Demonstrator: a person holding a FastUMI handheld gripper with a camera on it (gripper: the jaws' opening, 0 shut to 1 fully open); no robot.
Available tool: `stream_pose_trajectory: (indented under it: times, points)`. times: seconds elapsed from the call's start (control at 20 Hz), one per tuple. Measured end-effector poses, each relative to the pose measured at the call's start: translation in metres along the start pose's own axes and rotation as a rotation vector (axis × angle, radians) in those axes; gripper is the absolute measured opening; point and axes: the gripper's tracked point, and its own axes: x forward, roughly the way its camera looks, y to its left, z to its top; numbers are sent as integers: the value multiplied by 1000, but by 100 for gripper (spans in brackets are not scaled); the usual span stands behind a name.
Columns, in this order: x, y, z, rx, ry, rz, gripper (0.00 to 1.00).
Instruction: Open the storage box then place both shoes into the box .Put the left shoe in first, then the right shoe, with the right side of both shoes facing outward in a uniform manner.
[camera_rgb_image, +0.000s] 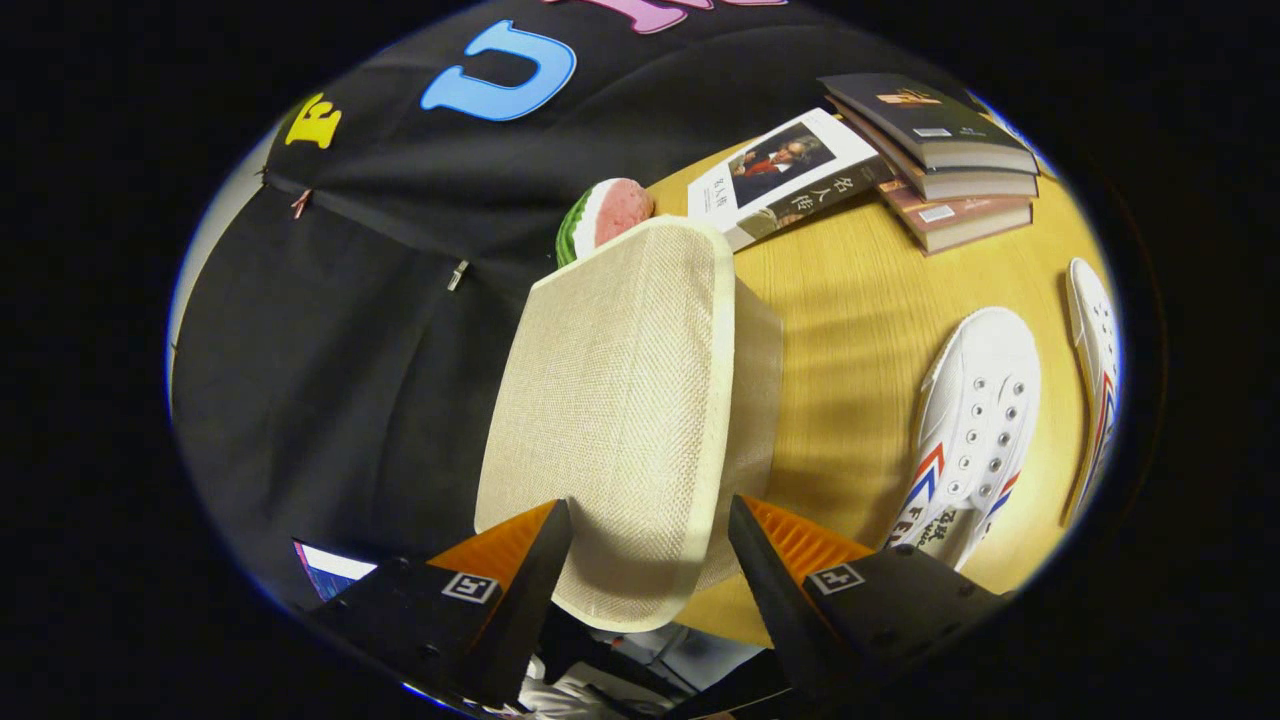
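Gripper view: lid (610, 400) at centre frame sits between the spread, non-touching fingers of the gripper (650, 560); opening step, next squeeze and lift.

Lighting is even and fairly bright on the wooden table (850, 330), with soft banded shadows beside the fabric storage box (620, 400), mild glare on the white shoe (975, 420), strong fisheye curvature and blue fringing toward the rim, focus otherwise sharp.
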Motion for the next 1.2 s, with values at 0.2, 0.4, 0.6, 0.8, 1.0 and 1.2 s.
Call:
stream_pose_trajectory:
  times: [0.2,0.4,0.6,0.8,1.0,1.2]
  points:
    - [1,-2,-1,62,41,0,73]
    - [-4,-5,3,117,70,2,63]
    - [-7,2,8,171,83,46,17]
    - [-5,6,9,169,96,71,5]
    - [-5,6,13,167,102,57,5]
    - [-13,25,21,161,84,82,5]
